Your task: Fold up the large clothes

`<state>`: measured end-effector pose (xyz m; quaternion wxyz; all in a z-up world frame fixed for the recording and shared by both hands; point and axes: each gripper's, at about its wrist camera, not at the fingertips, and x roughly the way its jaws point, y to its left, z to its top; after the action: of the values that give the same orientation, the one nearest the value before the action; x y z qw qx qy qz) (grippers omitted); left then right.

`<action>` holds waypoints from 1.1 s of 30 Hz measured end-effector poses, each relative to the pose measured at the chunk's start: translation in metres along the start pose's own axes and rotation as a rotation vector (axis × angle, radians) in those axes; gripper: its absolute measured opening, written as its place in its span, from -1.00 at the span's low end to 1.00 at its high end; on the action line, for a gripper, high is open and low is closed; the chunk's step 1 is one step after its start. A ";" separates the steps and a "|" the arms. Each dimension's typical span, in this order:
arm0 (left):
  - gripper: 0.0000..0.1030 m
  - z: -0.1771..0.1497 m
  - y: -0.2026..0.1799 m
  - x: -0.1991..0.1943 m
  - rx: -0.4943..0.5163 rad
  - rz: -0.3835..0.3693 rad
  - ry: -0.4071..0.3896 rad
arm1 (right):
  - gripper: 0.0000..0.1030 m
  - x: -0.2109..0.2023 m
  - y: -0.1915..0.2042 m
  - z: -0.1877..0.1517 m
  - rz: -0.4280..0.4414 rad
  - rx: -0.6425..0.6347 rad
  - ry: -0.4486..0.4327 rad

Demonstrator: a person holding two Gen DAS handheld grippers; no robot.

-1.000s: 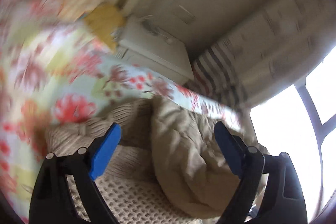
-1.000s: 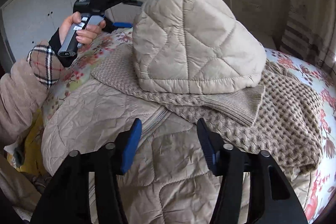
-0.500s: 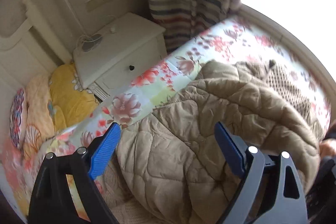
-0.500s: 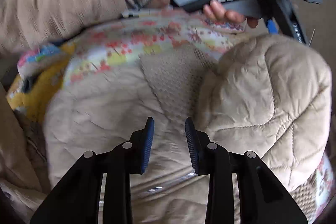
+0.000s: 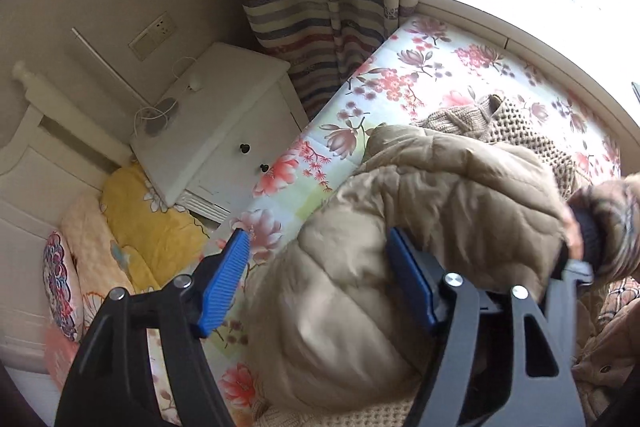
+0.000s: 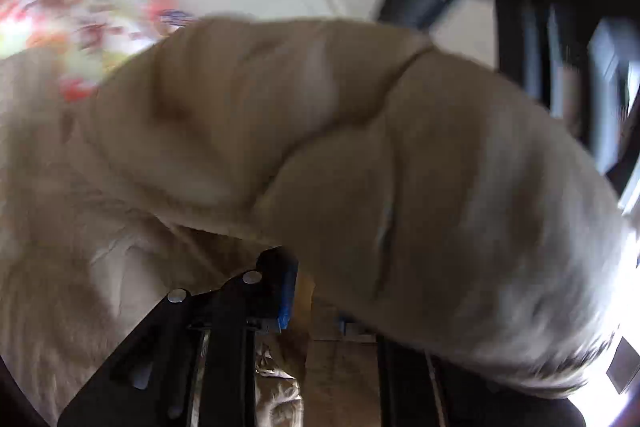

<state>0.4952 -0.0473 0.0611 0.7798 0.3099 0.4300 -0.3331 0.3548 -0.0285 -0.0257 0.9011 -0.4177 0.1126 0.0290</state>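
The main risk, as I judge it, is that the fold slips apart. The jacket (image 5: 432,211) is puffy and slick-looking, and it sits in a loose mound on the bed (image 5: 420,67) near the edge that faces the nightstand (image 5: 216,131). If only a thin skin of the shell is pinched, a pull could drag out one layer while the padding beneath stays put. A bulge could also spring back once let go, or slide off that edge. The knit (image 5: 516,131) half under the jacket could be dragged along.

On the left, the left gripper (image 5: 320,283) points steeply down over the near bulge of the jacket. Its jaws have just been closing but stand apart: the left pad (image 5: 226,283) hangs over the floral sheet clear of the cloth, and the right pad (image 5: 412,285) lies against the jacket's flank. Part of the bulge sits between them, unsqueezed.

On the right, the right gripper (image 6: 316,301) is low beside the jacket (image 6: 360,163), which fills the blurred view. Its jaws have just been closing and now stand together; a fold of beige cloth appears nipped between the pads, though the right pad is hidden under the overhanging quilt, so how deep the bite goes is unclear.
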 end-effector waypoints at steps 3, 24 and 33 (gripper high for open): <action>0.39 -0.021 -0.011 0.005 0.001 -0.021 0.021 | -0.81 -0.008 0.018 -0.004 0.156 0.002 0.079; 0.39 -0.080 -0.050 0.010 -0.097 -0.034 -0.077 | -0.80 -0.046 -0.042 -0.132 0.104 -0.150 0.296; 0.39 -0.146 -0.077 0.025 -0.167 -0.094 -0.112 | -0.76 -0.089 -0.105 -0.177 0.088 0.133 0.405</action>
<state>0.3773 0.0141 -0.0405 0.8092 0.2043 0.4260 -0.3494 0.2519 -0.2273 -0.0374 0.8836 -0.3493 0.3110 -0.0237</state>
